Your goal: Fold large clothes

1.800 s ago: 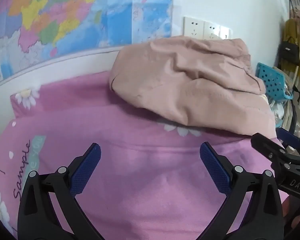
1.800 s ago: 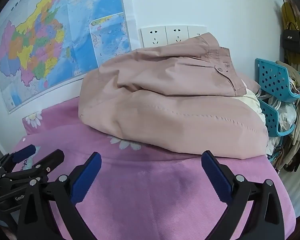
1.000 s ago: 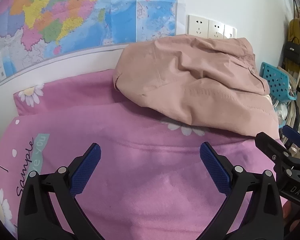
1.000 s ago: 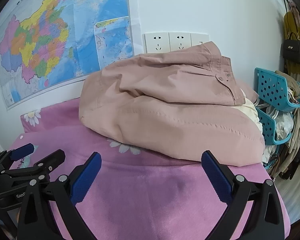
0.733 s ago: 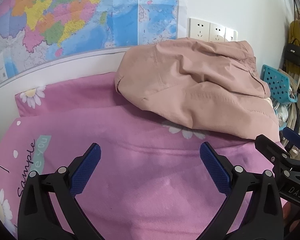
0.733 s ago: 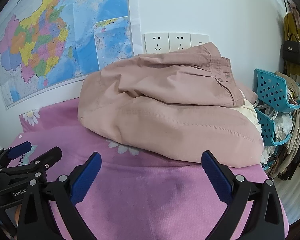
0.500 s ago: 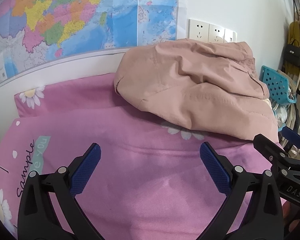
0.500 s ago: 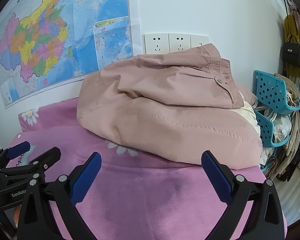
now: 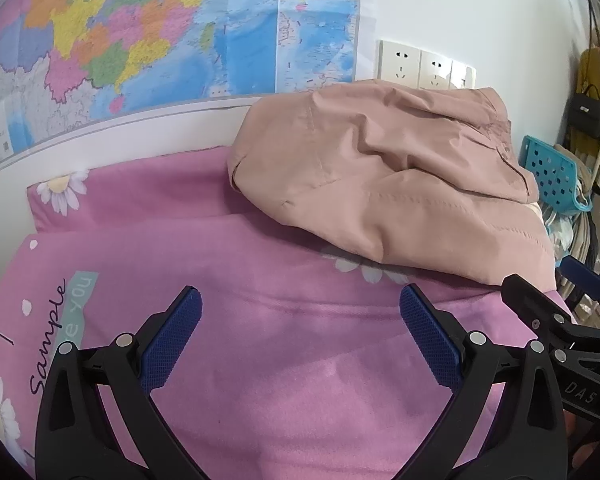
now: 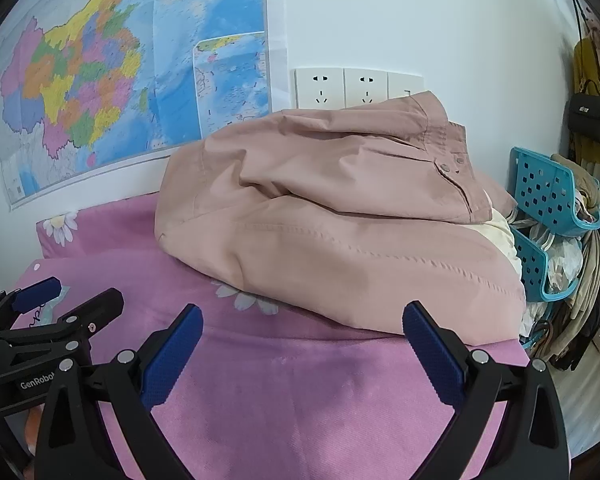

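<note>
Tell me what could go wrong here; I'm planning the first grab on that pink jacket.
The jacket is bunched in thick layers, so a claw might pinch several at once. It lies near the bed's right edge, beside the blue baskets, so a pull could drag it off. Both claws, left and right, might also catch the bedsheet.

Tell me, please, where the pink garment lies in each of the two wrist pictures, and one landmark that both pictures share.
Left wrist view: the pink garment lies bunched at upper right of centre on the pink sheet, beyond the open left gripper.
Right wrist view: it fills the centre, just beyond the open right gripper.
Shared landmark: the white wall sockets directly behind it.
</note>
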Demonstrator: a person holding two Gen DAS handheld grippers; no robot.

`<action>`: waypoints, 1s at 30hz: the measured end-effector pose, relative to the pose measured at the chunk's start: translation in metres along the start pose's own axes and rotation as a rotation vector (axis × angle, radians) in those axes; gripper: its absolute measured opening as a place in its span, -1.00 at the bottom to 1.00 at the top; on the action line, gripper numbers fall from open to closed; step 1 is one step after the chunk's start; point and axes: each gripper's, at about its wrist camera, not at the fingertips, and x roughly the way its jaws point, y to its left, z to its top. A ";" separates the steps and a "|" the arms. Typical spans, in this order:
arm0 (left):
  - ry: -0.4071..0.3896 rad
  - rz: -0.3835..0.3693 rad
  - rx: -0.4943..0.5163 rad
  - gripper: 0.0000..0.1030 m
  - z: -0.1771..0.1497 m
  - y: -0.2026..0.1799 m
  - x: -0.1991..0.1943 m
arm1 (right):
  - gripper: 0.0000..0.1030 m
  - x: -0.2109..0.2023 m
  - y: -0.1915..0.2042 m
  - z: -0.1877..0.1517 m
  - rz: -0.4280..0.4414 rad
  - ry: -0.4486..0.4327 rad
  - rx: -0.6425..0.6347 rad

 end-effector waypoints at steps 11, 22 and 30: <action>0.012 0.000 -0.015 0.90 0.000 0.008 0.009 | 0.89 0.010 0.006 0.002 0.001 0.011 -0.021; 0.028 0.009 -0.031 0.90 0.003 0.022 0.021 | 0.89 0.023 0.022 0.008 0.008 0.018 -0.051; 0.060 0.071 -0.081 0.90 0.002 0.053 0.039 | 0.89 0.050 0.045 0.016 0.027 0.031 -0.127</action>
